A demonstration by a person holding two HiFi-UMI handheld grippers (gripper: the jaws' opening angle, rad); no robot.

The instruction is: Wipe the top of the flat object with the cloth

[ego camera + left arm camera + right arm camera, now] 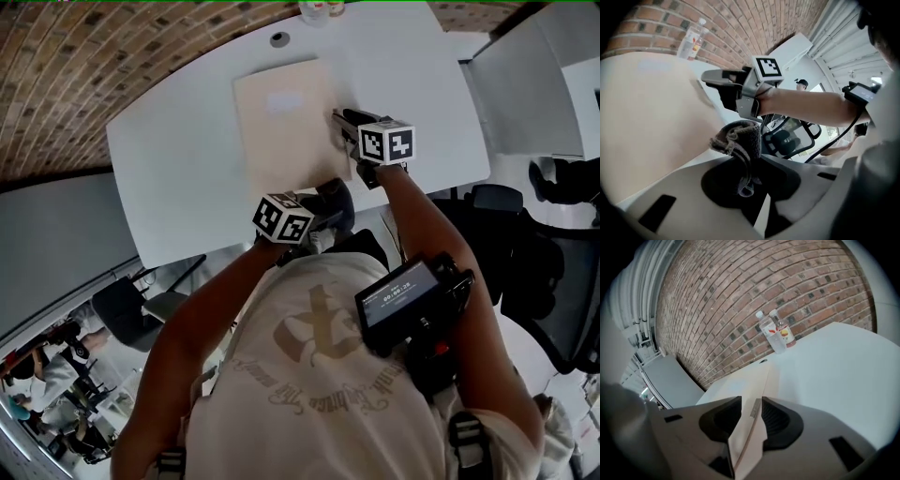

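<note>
Left gripper (749, 158) is clenched on a bunched grey cloth (740, 137) by the near edge of the flat object (281, 131), a thin beige board lying on the white table (178, 178). Right gripper (752, 405) pinches the board's right edge. Two clear bottles (776, 333) stand at the table's far side, before a brick wall (740, 296).

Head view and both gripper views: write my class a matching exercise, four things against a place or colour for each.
Things:
1 cloth
2 flat object
3 bottles
4 table

Place or colour:
A white top
B edge between the right gripper's jaws
C standing at the table's far edge, by the brick wall
D bunched in the left gripper's jaws

Pairs: 1-D, 2-B, 3-C, 4-A.
</note>
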